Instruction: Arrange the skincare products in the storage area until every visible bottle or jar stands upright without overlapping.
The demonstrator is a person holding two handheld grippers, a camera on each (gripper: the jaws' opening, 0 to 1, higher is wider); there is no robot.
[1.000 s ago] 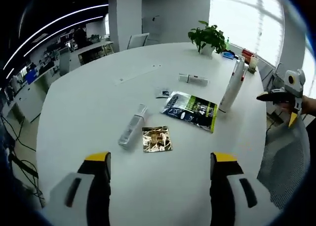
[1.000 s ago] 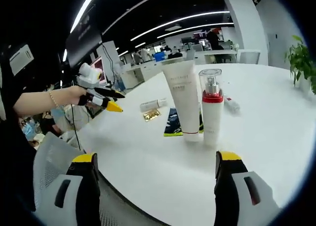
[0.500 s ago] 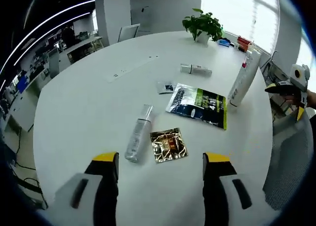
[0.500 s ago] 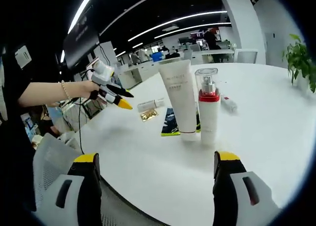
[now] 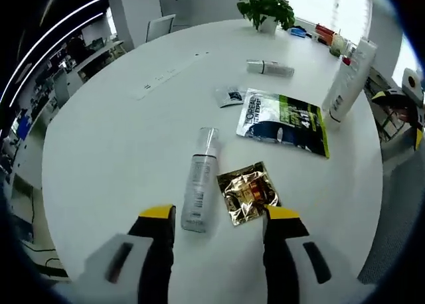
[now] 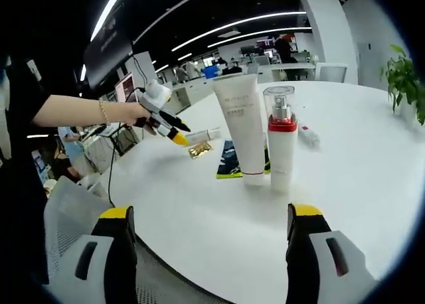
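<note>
Two wide claws (image 5: 216,214) (image 6: 211,214) hang empty over a round white table (image 5: 119,131) in an office.

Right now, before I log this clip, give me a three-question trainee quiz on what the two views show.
1. True or false: the clear-capped bottle nearest the left gripper stands upright.
2. What stands right beside the white tube? A) a plant B) a red-collared pump bottle C) a gold sachet
3. Fill in: the small tube farther back lies ____ on the table.

Key: 1 false, it lies on its side; 2 B; 3 flat.
</note>
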